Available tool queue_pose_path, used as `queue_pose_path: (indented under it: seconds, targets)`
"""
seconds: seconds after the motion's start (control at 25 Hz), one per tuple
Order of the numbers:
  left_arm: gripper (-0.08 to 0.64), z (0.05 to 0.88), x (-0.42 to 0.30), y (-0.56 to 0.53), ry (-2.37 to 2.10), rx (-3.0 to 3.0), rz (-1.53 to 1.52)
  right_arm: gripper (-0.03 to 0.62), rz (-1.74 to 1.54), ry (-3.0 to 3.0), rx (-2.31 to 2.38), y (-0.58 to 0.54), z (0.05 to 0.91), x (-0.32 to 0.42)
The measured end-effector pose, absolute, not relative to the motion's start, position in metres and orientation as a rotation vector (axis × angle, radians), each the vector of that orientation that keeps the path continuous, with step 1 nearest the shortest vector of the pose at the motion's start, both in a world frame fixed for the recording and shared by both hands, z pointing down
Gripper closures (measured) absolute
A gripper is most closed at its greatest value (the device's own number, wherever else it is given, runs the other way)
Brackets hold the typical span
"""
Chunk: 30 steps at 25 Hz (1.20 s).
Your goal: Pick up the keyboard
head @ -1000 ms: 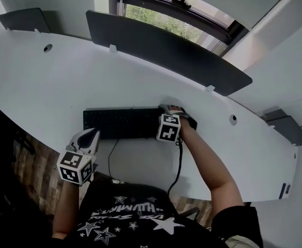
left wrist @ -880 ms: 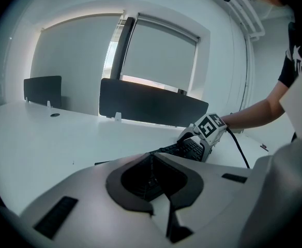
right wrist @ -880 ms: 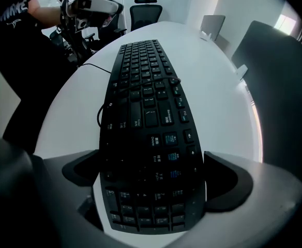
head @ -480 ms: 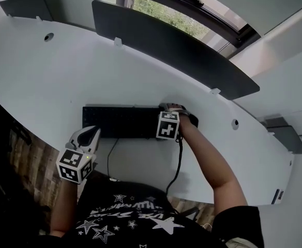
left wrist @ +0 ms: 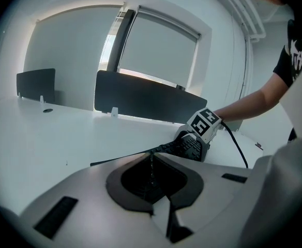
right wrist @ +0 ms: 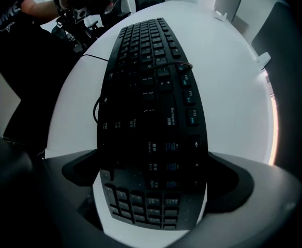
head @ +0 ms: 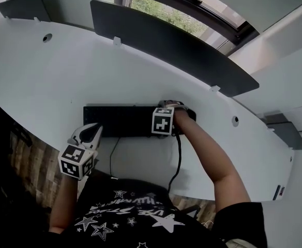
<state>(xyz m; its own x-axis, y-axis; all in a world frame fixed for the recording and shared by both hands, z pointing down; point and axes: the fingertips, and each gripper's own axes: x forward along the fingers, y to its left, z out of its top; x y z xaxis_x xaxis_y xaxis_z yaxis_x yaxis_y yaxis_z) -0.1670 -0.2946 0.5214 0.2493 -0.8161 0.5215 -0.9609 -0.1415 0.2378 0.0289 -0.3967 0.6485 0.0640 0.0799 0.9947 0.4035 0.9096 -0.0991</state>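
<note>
A black keyboard (head: 120,120) lies on the white desk (head: 63,71) near its front edge. My right gripper (head: 172,114) points straight down over the keyboard's right end. In the right gripper view the number-pad end of the keyboard (right wrist: 151,87) fills the gap between the jaws, both pads against its long edges, so my right gripper (right wrist: 151,175) is shut on it. My left gripper (head: 91,131) hovers at the desk's front edge, left of the keyboard, shut and holding nothing. From the left gripper (left wrist: 152,163) view, the keyboard (left wrist: 192,148) and the right gripper (left wrist: 198,136) lie ahead.
A thick black cable (head: 179,159) runs from the keyboard's right end over the front edge of the desk; a thin cable (head: 109,154) hangs nearby. A dark divider panel (head: 166,45) stands along the desk's far edge. Two round cable holes (head: 47,36) (head: 235,121) sit in the desktop.
The right gripper has tipped slightly while staying over the keyboard's right end. The left gripper has stayed where it was, shut.
</note>
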Motion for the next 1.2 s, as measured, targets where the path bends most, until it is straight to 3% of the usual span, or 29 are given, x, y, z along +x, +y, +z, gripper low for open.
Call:
queue_pose_path:
  seconds: [0.68, 1.04, 1.08, 1.2]
  targets:
    - [0.537, 0.501, -0.151, -0.312, -1.504, 2.184, 0.516, 0.012, -0.509, -1.523, -0.042, -0.396, 0.628, 0.034]
    - [0.534, 0.491, -0.149, -0.335, -1.419, 2.339, 0.830, 0.014, -0.697, -1.521, 0.160, -0.392, 0.609, 0.039]
    - [0.526, 0.491, -0.148, -0.336, -1.388, 2.362, 0.873, 0.014, -0.701, -1.505, 0.172, -0.390, 0.605, 0.041]
    - [0.408, 0.500, -0.137, -0.332, -1.229, 2.421, 0.995, 0.014, -0.707, -1.516, 0.214, -0.386, 0.601, 0.039]
